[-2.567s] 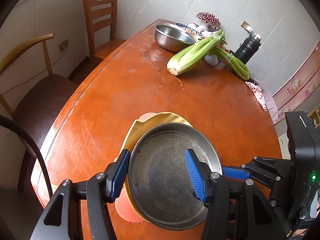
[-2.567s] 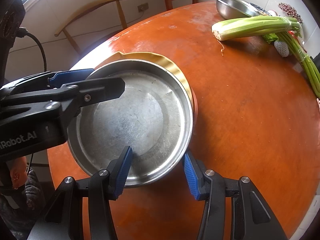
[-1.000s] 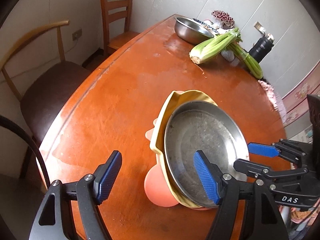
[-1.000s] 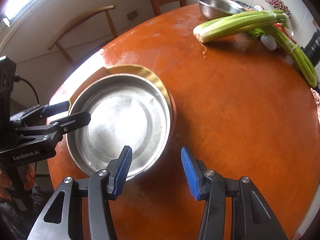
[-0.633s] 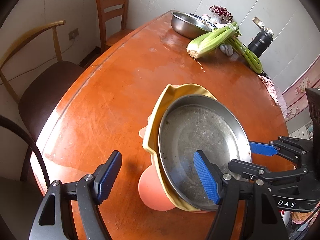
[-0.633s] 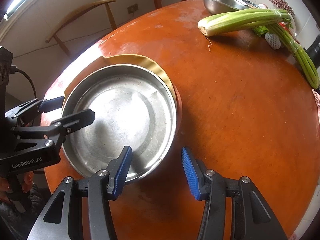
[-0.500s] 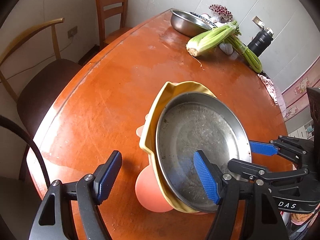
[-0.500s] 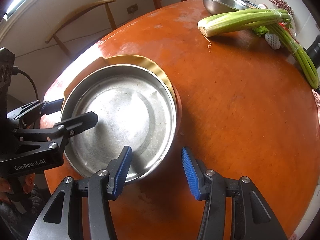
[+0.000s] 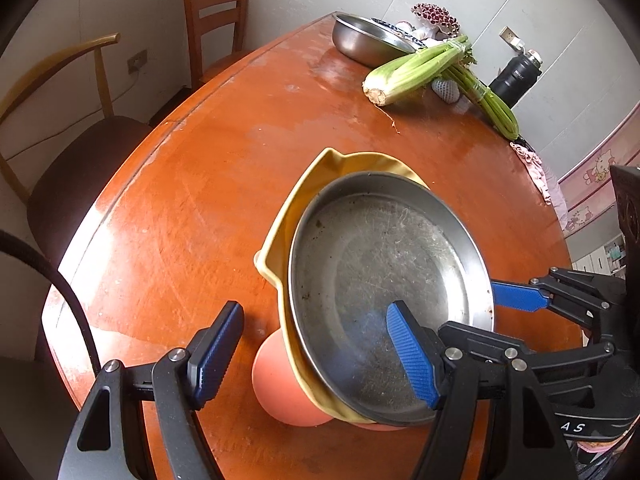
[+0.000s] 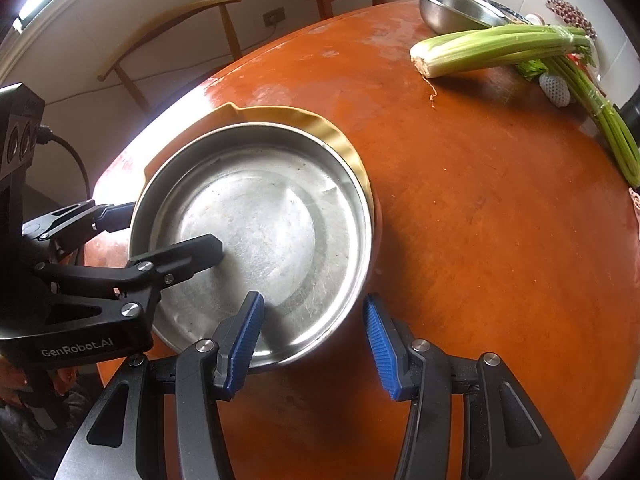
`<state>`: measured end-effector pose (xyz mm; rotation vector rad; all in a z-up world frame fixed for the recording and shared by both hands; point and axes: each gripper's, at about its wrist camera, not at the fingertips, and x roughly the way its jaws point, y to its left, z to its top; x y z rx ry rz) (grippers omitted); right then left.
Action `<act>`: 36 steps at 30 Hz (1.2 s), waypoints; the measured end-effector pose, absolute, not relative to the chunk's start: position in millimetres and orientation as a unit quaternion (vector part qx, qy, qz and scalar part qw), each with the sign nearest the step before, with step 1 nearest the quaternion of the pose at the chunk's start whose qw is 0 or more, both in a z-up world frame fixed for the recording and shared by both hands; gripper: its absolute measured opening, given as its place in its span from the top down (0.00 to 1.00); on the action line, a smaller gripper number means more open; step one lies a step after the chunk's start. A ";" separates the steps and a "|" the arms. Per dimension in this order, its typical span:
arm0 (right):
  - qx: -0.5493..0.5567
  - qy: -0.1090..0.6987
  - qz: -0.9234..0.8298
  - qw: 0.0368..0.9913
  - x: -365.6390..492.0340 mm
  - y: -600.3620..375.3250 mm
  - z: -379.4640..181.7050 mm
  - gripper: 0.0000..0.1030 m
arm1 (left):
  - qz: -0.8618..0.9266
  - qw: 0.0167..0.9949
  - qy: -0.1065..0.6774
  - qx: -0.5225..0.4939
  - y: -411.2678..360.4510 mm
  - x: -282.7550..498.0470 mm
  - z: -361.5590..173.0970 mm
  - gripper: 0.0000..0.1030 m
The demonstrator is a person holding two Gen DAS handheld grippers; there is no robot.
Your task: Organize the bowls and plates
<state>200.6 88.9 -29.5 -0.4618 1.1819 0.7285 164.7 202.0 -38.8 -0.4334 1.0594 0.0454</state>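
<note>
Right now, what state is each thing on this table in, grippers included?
Steel plate: upright, empty, nested on top of the stack.
Yellow plate: under the steel plate.
Pink dish: bottom of the stack.
Left gripper: open, astride the stack's rim.
Right gripper: open, astride the steel plate's rim.
Steel bowl: upright, far side.
Celery: lying flat.
Flask: upright, capped.

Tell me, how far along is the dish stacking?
Done: steel pan nests on yellow dish and pink dish. In hand: nothing; left hand-held gripper and right hand-held gripper straddle the pan's rim, open. Left: steel bowl beside the celery, far end.
</note>
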 end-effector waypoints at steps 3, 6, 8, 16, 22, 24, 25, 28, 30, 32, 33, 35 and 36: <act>-0.207 0.543 0.334 0.742 202.3 87.5 -30.0 0.48 | 0.019 0.840 0.502 -0.206 200.5 165.8 -38.7 0.29; -0.207 0.544 0.334 0.741 202.2 86.4 -29.7 0.48 | 0.017 0.839 0.503 -0.206 199.3 166.3 -39.0 0.29; -0.207 0.544 0.334 0.741 203.1 85.5 -29.5 0.48 | 0.016 0.839 0.504 -0.205 197.9 167.0 -39.2 0.29; -0.213 0.545 0.326 0.743 204.5 79.6 -29.4 0.48 | 0.015 0.839 0.506 -0.200 191.5 168.5 -39.1 0.29; -0.215 0.544 0.324 0.744 202.8 78.1 -28.7 0.48 | 0.018 0.838 0.508 -0.200 188.8 169.9 -38.6 0.29; -0.217 0.544 0.326 0.742 202.0 78.1 -29.1 0.48 | 0.012 0.837 0.508 -0.205 187.8 170.6 -38.4 0.29; -0.219 0.542 0.326 0.743 201.6 78.1 -29.3 0.48 | 0.012 0.837 0.508 -0.204 187.0 170.5 -38.4 0.29; -0.227 0.539 0.329 0.741 197.5 79.3 -29.2 0.48 | 0.008 0.836 0.509 -0.203 183.2 171.3 -38.3 0.29; -0.229 0.538 0.331 0.741 195.7 79.2 -29.0 0.48 | 0.006 0.836 0.509 -0.203 181.8 171.5 -38.1 0.29; -0.231 0.538 0.330 0.740 195.0 78.0 -29.1 0.48 | 0.005 0.836 0.509 -0.204 180.0 171.6 -38.4 0.29; -0.232 0.538 0.330 0.740 195.1 77.2 -29.1 0.48 | 0.002 0.836 0.509 -0.205 178.8 171.8 -38.3 0.29; -0.232 0.538 0.330 0.740 195.6 75.7 -29.2 0.48 | -0.004 0.836 0.509 -0.205 174.5 173.2 -37.6 0.28; -0.233 0.538 0.330 0.740 195.2 74.7 -29.3 0.48 | -0.003 0.836 0.510 -0.202 173.3 174.1 -37.7 0.28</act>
